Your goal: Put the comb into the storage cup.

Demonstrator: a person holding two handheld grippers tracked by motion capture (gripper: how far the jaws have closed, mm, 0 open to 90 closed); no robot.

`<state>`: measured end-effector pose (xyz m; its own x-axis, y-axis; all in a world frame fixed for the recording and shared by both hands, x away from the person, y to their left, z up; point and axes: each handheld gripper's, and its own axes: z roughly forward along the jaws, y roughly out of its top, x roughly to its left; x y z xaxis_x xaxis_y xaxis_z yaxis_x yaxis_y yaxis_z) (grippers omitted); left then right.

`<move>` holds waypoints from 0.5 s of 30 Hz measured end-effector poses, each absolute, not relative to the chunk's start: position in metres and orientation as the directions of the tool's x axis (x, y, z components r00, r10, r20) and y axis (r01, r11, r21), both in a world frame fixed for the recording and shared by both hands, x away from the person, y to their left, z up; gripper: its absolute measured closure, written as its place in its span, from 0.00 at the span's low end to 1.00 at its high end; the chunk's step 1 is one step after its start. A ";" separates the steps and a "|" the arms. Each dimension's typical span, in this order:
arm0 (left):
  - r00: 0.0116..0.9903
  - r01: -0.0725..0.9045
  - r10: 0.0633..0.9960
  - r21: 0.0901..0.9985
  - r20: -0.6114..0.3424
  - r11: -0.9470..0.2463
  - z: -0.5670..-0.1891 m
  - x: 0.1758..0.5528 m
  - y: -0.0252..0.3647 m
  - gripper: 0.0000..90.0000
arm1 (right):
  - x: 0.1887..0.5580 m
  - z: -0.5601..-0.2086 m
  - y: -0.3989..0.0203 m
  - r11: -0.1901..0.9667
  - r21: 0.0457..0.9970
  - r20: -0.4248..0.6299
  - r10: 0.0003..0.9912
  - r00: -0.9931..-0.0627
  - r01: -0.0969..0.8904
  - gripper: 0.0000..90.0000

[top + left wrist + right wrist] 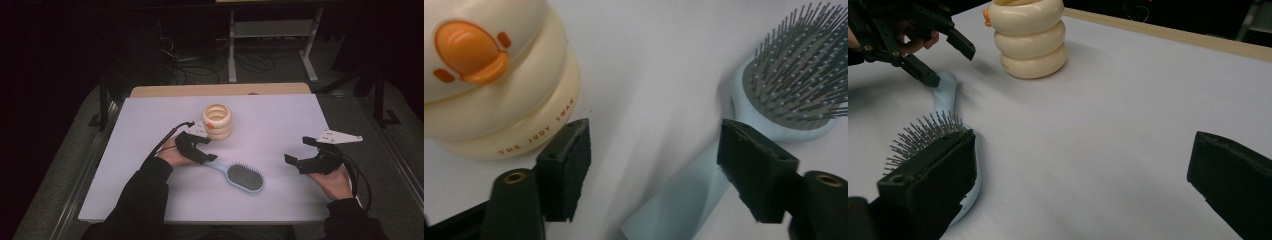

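A light blue hairbrush (245,178) lies bristles up on the white table (280,115), its handle (218,166) pointing left. My left gripper (207,150) is open, its jaws standing to either side of the handle's end (674,210) with no pad pressing on it. Just behind it stands a cream ringed cup (217,121) with an orange duck bill (471,52). My right gripper (296,150) hovers open at the right with nothing between its jaws. In the right gripper view the brush (923,132), the cup (1030,37) and the left gripper (950,66) show farther off.
A wooden strip (220,90) runs along the table's far edge. Beyond it are dark floor, cables and white desk legs (232,55). The white surface stretches open between the cup and the right gripper.
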<state>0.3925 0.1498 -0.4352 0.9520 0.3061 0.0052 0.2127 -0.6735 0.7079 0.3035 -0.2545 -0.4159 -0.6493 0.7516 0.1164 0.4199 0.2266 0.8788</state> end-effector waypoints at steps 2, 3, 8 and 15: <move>0.951 0.217 0.309 0.703 0.004 -0.678 -0.437 0.394 0.150 0.41 | 0.303 -0.416 -0.254 0.227 0.879 0.117 0.751 -0.650 0.420 0.00; 0.951 0.213 0.308 0.699 0.011 -0.682 -0.438 0.395 0.150 0.43 | 0.303 -0.416 -0.254 0.227 0.879 0.116 0.751 -0.650 0.420 0.00; 0.952 0.210 0.307 0.693 0.017 -0.689 -0.441 0.397 0.150 0.54 | 0.303 -0.416 -0.254 0.227 0.879 0.118 0.750 -0.651 0.420 0.00; 0.945 0.220 0.325 0.673 0.031 -0.706 -0.442 0.398 0.149 0.84 | 0.303 -0.416 -0.254 0.230 0.878 0.116 0.750 -0.651 0.420 0.00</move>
